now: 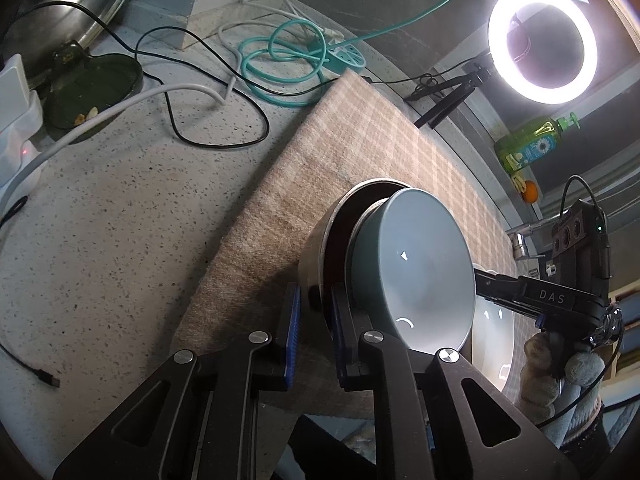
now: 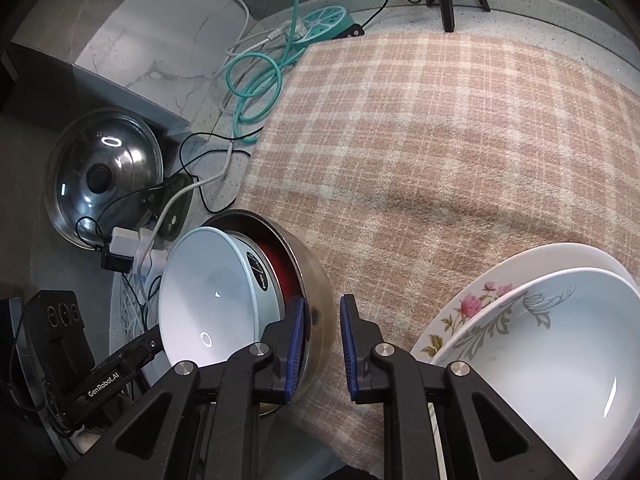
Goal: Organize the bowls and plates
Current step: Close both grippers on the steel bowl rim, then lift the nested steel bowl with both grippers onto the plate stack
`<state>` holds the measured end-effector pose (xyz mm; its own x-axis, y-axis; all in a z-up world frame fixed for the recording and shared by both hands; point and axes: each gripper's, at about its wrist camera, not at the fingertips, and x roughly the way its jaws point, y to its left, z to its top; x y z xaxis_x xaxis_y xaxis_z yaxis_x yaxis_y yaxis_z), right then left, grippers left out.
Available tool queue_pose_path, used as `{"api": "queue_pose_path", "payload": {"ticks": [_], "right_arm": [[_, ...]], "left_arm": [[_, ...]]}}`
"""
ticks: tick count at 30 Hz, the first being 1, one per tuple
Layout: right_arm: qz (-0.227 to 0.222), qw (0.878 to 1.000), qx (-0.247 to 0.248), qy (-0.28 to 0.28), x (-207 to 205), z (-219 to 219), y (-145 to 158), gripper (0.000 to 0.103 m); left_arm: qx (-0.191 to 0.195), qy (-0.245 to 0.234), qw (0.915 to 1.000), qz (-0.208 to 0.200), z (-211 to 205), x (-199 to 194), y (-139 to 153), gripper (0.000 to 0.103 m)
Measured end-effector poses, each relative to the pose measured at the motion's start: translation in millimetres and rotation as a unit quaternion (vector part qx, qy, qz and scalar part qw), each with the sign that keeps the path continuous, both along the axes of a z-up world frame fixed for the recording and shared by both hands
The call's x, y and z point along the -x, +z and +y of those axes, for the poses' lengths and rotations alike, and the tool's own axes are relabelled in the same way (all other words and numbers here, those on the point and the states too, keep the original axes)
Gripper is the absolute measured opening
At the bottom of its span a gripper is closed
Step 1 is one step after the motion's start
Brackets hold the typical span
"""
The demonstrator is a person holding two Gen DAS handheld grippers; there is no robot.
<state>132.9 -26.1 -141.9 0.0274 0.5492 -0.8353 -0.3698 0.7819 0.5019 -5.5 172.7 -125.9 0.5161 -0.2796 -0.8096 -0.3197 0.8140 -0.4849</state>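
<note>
Nearest you, your left gripper [image 1: 314,334] has its blue pads pinched on the wall of the steel bowl [image 1: 316,240], one pad outside and one inside the rim. Your right gripper [image 2: 320,346] clamps the opposite wall of that steel bowl [image 2: 320,280] in the same way. A grey-blue bowl [image 1: 416,268] sits tilted inside the steel one, leaning on its rim, with something red beneath it; what that is cannot be made out. The stack stands at the near left edge of the checked cloth [image 2: 440,140], close to the counter's front edge. At the right, a white bowl [image 2: 552,360] rests on a floral plate [image 2: 460,312]. Most of the cloth beyond lies open, while cables [image 1: 224,92] and a pot lid [image 2: 104,172] crowd the speckled counter [image 1: 120,220] to the left.
</note>
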Motion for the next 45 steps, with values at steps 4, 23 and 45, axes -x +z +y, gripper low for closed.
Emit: {"api": "queue_pose_path", "payload": {"ticks": [4,23,45], "right_arm": [[-0.006,1.000,0.007,0.000,2,4,1,0.008],[-0.019,1.000,0.013,-0.013,8,-1,11,0.008],[-0.059,0.996,-0.009,-0.072,20,-69,72,0.008]], "left_arm": [[-0.005,-0.004,1.0000,-0.001,-2,-1,1,0.010],[-0.022,-0.010,0.9996,-0.011,-8,0,14,0.009],[-0.047,-0.083,0.9932,-0.067,-56,-24,72,0.009]]}}
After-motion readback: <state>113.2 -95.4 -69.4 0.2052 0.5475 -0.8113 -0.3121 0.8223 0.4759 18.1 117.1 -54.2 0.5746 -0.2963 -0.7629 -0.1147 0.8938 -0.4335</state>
